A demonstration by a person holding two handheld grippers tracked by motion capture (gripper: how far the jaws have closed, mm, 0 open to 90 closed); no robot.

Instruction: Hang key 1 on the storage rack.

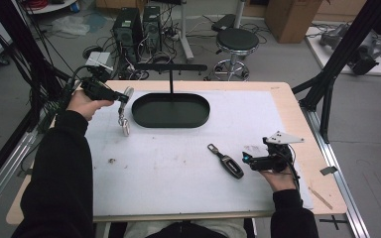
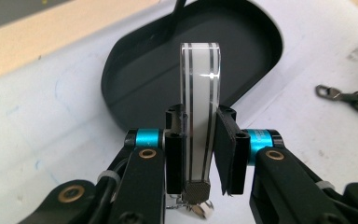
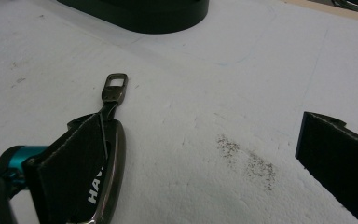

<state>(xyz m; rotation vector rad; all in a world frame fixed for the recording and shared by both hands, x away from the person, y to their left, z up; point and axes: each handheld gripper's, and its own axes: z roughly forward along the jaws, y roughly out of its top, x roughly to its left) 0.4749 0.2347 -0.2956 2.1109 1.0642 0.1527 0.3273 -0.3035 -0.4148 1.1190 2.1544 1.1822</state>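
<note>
A tray (image 1: 171, 111) is set at the far middle of the table (image 1: 287, 106), with a stand (image 1: 171, 74) rising behind it. A keyring (image 1: 124, 111) is held up just left of the tray by the left gripper (image 1: 121, 96). A key fob (image 1: 226, 161) is laid nearer, to the right, just left of the right gripper (image 1: 248, 159).

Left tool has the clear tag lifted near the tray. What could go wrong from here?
1. The left tool grips the clear tag by its narrow edges; it might slip or twist.
2. The chain and charm dangle below and could snag the black tray rim.
3. The right tool stands open beside the car key; a nudge could shove it.
</note>
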